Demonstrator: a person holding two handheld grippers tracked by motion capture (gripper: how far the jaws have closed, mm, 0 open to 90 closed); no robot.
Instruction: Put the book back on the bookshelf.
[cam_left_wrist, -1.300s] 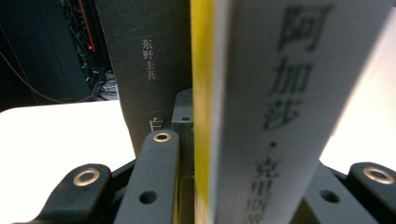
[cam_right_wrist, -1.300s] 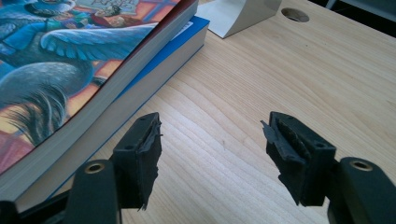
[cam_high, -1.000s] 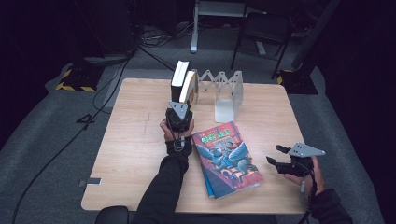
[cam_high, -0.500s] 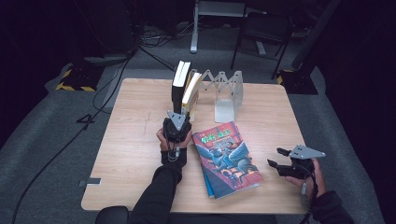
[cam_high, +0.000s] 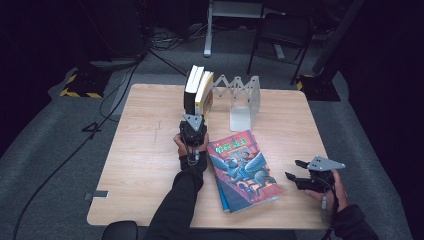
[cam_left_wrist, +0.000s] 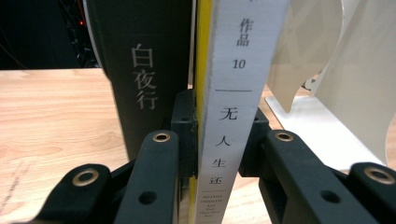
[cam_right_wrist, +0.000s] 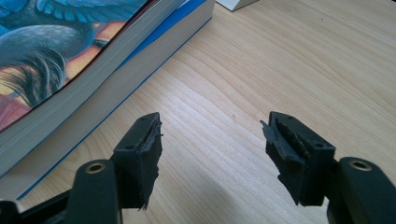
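Note:
Two books stand upright at the table's far middle, a black book (cam_high: 190, 91) (cam_left_wrist: 140, 70) and, to its right, a white-spined book with a yellow cover (cam_high: 205, 90) (cam_left_wrist: 238, 70). My left gripper (cam_high: 196, 116) (cam_left_wrist: 219, 126) points at them from the near side. Its jaws have just been closing, and the pads now press both sides of the white-spined book low on its spine. My right gripper (cam_high: 296, 170) (cam_right_wrist: 210, 140) hovers open over bare wood at the front right, with nothing between its fingers.
A white folding book rack (cam_high: 241, 96) (cam_left_wrist: 336, 93) stands right of the upright books. A colourful paperback (cam_high: 242, 167) (cam_right_wrist: 56, 60) lies flat on a blue book (cam_right_wrist: 154, 44), between the two hands. The table's front right edge (cam_high: 320, 225) is close to my right gripper.
The white-spined book's top has tipped to the right, away from the black book. My left gripper has drawn slightly nearer the person. The right gripper has stayed put.

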